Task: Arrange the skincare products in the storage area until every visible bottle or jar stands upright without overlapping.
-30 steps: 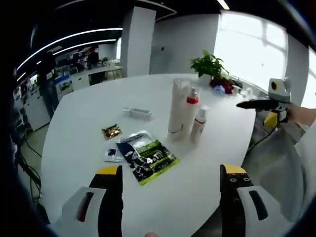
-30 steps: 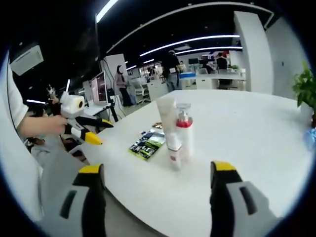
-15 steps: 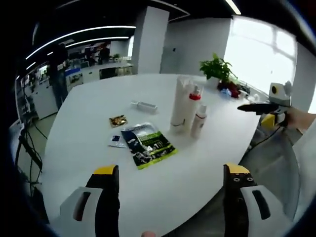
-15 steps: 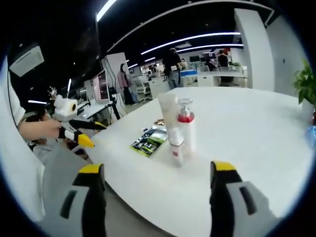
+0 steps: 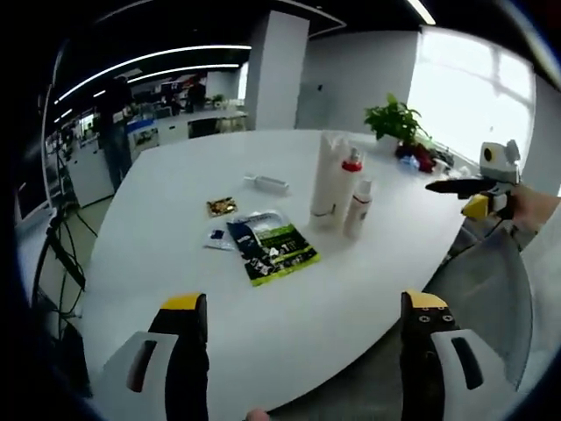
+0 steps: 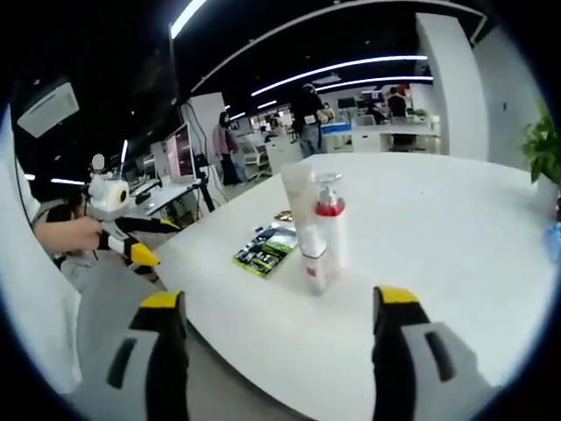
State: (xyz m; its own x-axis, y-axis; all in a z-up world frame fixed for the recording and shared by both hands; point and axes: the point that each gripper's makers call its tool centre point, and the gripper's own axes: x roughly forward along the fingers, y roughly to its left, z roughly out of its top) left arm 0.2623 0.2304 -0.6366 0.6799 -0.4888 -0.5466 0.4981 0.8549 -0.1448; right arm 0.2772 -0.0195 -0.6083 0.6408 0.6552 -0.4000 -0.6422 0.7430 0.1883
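Fingers [image 5: 186,351] spread wide before a green sachet [image 5: 273,253] beside three upright bottles [image 5: 340,184].

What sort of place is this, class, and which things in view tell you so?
Most likely an open-plan office. A large white table stands in a big room lit by long ceiling light strips, with desks and monitors behind and people standing among them. A potted plant sits by the window.
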